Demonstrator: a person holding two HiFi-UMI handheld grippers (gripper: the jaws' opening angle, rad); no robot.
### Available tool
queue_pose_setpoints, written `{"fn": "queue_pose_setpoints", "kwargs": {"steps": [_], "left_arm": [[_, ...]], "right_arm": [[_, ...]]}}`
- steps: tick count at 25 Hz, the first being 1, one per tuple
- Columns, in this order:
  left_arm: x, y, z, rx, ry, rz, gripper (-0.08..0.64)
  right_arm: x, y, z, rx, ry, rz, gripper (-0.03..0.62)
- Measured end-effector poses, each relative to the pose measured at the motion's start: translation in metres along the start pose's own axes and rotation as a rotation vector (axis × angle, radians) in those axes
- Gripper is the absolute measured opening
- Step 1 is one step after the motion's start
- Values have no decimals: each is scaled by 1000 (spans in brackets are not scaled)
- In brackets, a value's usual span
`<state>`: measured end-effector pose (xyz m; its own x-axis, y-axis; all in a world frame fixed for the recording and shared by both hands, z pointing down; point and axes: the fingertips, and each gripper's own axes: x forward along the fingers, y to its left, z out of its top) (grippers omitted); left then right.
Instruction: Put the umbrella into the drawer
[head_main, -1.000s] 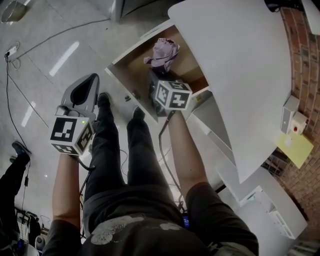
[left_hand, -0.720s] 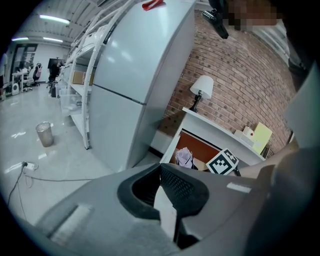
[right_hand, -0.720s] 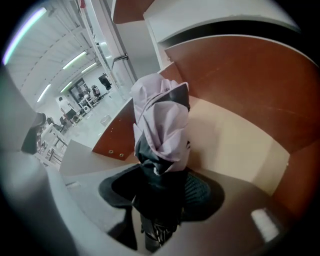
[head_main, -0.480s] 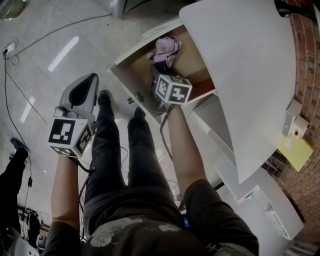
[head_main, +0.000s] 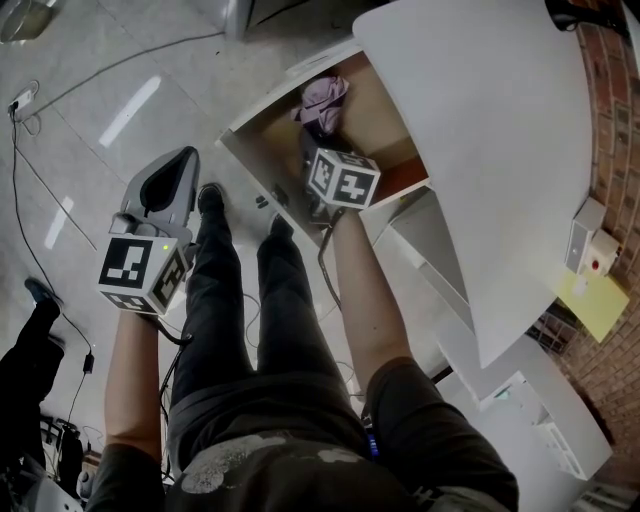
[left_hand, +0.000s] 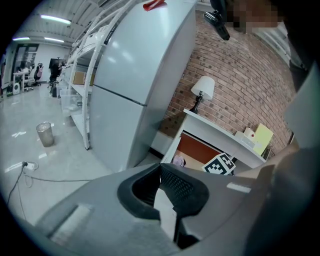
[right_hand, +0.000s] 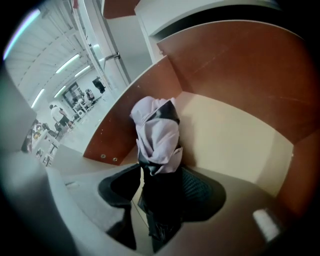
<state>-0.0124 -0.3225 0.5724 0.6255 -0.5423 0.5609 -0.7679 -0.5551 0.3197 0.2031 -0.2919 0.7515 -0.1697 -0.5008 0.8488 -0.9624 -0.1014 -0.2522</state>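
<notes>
The folded umbrella (head_main: 322, 100), lilac cloth over a black body, lies in the open wooden drawer (head_main: 268, 132) under the white desk top (head_main: 480, 150). My right gripper (head_main: 315, 140) reaches down into the drawer. In the right gripper view the umbrella (right_hand: 157, 135) rests against the drawer's left wall (right_hand: 130, 115). Its black end sits between the jaws of the right gripper (right_hand: 160, 187), which are opening while the pads still touch it. My left gripper (head_main: 182, 160) hangs over the floor left of the drawer, shut with nothing in it (left_hand: 159, 172).
The person's legs (head_main: 240, 300) stand just before the drawer front. Cables (head_main: 60, 90) trail over the glossy floor. A brick wall (head_main: 610, 120) and white shelving (head_main: 530, 420) are at the right. A tall white cabinet (left_hand: 135, 85), a lamp (left_hand: 202, 90) and a bin (left_hand: 44, 134) stand beyond.
My right gripper has sunk a little deeper into the drawer with the umbrella. The left gripper has stayed where it was.
</notes>
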Motion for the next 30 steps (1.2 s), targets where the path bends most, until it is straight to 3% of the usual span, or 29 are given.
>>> {"fn": "queue_pose_setpoints", "kwargs": {"steps": [6,17,26,30], "left_arm": [[-5,-6,4,-17,0,-6,11],[-36,-14,53,33,-71,-30,11],[-72,-25,87,133,-95,-100,11],[-88,-37,99,150,-110,-132,11]], "right_arm": [[-7,7,4,17,13,35,345],[-73,31,22,112,-68,31,345],[-145,76,59,192,-255,89,343],[-179,91,67,201,-316,108,310]]}}
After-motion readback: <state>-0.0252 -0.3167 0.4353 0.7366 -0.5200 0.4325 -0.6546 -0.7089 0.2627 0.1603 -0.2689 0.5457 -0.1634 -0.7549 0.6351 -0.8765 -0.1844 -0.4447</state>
